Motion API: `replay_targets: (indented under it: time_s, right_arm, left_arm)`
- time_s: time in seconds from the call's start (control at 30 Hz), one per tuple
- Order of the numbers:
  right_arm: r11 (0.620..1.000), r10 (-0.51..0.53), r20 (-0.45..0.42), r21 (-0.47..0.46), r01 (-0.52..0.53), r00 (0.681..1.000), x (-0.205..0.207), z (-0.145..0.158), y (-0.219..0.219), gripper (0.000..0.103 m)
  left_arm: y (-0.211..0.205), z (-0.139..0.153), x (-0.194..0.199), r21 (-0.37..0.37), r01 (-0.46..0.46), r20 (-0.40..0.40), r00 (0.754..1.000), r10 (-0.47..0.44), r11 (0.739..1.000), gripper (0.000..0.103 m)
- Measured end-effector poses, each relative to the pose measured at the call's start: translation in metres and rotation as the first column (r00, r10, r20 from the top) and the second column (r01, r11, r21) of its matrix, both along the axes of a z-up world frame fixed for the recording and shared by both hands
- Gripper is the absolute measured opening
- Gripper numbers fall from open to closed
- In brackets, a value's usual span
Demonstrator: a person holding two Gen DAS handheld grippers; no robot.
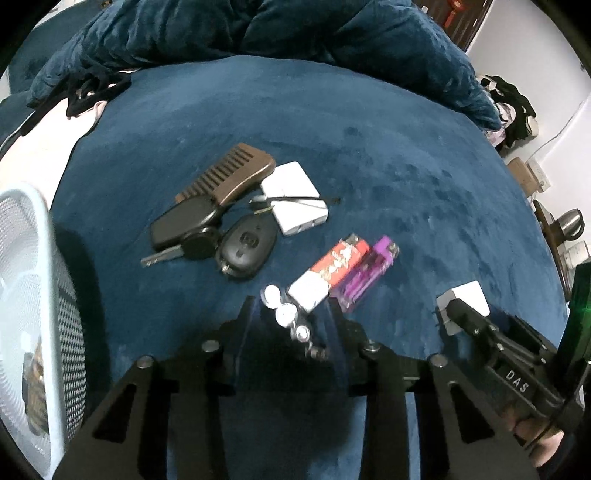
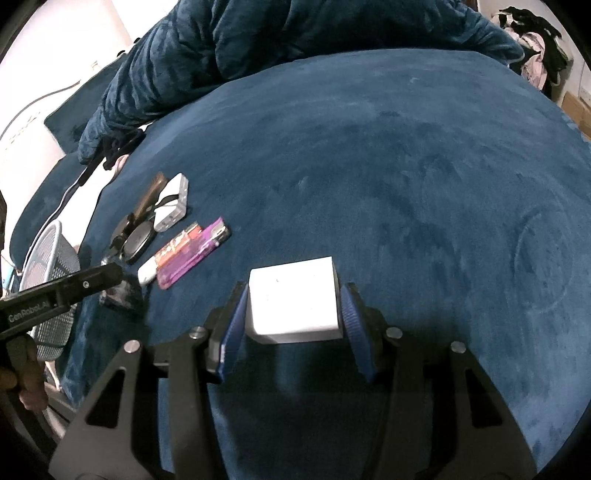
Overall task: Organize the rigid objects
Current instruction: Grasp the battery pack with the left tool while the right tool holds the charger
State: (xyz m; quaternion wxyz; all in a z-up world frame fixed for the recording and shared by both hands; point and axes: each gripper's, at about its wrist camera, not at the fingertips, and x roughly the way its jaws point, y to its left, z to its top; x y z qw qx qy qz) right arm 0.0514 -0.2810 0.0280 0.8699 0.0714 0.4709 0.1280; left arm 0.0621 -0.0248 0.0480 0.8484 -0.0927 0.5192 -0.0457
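On the blue bedspread lies a cluster: a brown comb, a black key fob with key, an oval black remote, a white flat box, a red-and-white lighter and a purple lighter. My left gripper is shut on a black strip with silver round studs, just in front of the lighters. My right gripper has its blue pads against a white cube, to the right of the cluster. In the right wrist view the left gripper shows at the left edge with the dark strip at its tip.
A pale blue mesh basket stands at the left edge of the bed, with something brown inside. A crumpled dark blue duvet lies along the back. Clothes and a kettle are off the bed at the right.
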Motion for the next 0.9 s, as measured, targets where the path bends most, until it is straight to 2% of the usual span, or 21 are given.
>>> replay_targets:
  time_s: [0.17, 0.33, 0.4, 0.5, 0.57, 0.6, 0.73, 0.9]
  right_arm:
    - [0.999, 0.035, 0.003, -0.017, -0.035, 0.999, -0.013, 0.002, 0.009, 0.051]
    - [0.997, 0.073, 0.006, -0.035, -0.073, 0.997, -0.022, 0.002, 0.024, 0.052]
    - [0.997, 0.073, 0.006, -0.040, -0.073, 0.997, -0.024, 0.001, 0.028, 0.053]
    - [0.997, 0.066, 0.007, -0.042, -0.066, 0.998, -0.024, 0.001, 0.029, 0.053]
    - [0.998, 0.061, 0.002, -0.034, -0.061, 0.998, -0.025, 0.000, 0.028, 0.053]
    - [0.998, 0.059, -0.001, -0.029, -0.059, 0.998, -0.024, -0.001, 0.028, 0.053]
    - [0.998, 0.054, -0.002, -0.021, -0.054, 0.999, -0.024, -0.003, 0.028, 0.054]
    - [0.999, 0.052, -0.003, -0.006, -0.052, 0.999, -0.022, -0.004, 0.027, 0.055]
  left_arm:
    - [0.010, -0.009, -0.020, -0.009, 0.003, -0.028, 1.000, -0.003, 1.000, 0.036]
    - [0.024, -0.021, -0.031, -0.047, -0.046, -0.055, 0.998, 0.044, 0.998, 0.037]
    - [0.029, -0.024, -0.031, -0.055, -0.073, -0.072, 0.995, 0.069, 0.996, 0.044]
    - [0.027, -0.020, -0.031, 0.000, -0.077, -0.039, 0.996, 0.077, 0.997, 0.054]
    - [0.024, -0.018, -0.030, 0.032, -0.065, -0.019, 0.998, 0.065, 0.997, 0.073]
    - [0.023, -0.018, -0.029, 0.034, -0.065, -0.020, 0.998, 0.065, 0.997, 0.076]
    - [0.023, -0.028, -0.022, -0.024, -0.127, -0.090, 0.988, 0.124, 0.992, 0.077]
    - [0.012, -0.032, -0.008, 0.029, -0.228, -0.111, 0.967, 0.230, 0.973, 0.077]
